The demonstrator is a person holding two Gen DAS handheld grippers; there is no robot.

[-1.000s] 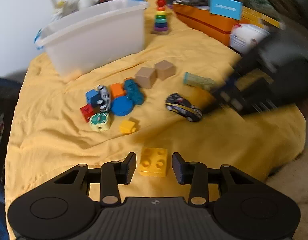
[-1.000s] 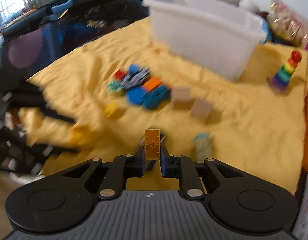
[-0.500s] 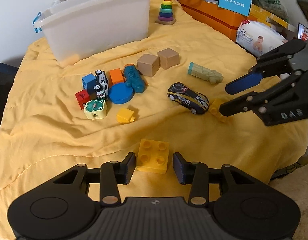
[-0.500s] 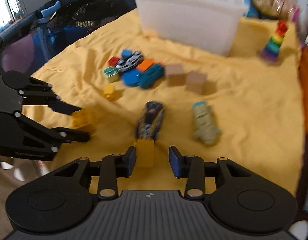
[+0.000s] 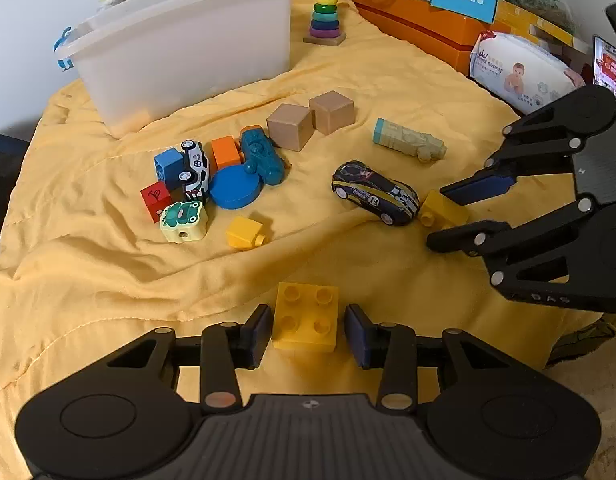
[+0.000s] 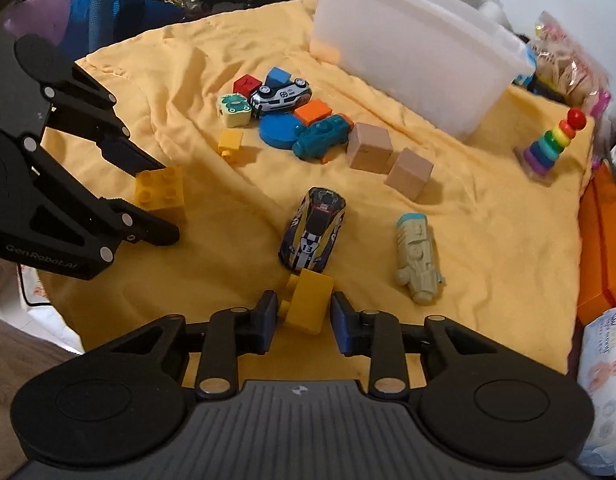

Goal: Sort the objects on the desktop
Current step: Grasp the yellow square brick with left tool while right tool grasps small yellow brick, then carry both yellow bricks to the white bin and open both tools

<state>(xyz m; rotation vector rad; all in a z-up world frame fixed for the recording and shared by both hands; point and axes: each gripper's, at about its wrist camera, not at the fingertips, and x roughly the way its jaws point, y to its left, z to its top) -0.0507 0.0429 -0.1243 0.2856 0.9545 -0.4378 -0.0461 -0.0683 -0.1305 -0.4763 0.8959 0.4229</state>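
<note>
A yellow four-stud brick [image 5: 306, 316] lies on the yellow cloth between the jaws of my left gripper [image 5: 306, 320]. The jaws are open, with a gap showing at the right pad. The right wrist view shows this brick [image 6: 160, 192] and the left gripper [image 6: 164, 200] at the left. A small yellow brick [image 6: 308, 300] lies tilted on the cloth between the jaws of my right gripper [image 6: 304, 308]. Those jaws are closing and a sliver of gap is left on each side. From the left wrist, the right gripper [image 5: 438, 216] straddles this small brick [image 5: 444, 212] beside the dark toy car [image 5: 374, 192].
A white bin [image 5: 180, 52] stands at the back. In front of it lie two wooden cubes [image 5: 312, 120], a pale green toy [image 5: 408, 142] and a cluster of small toys [image 5: 212, 176]. A ring stacker [image 5: 324, 8], an orange box [image 5: 412, 24] and a wipes pack [image 5: 520, 72] line the far side.
A second ago my right gripper was shut on the small yellow brick, held upright. It then came down and opened, and the brick now lies by the car. The left gripper barely moved.
</note>
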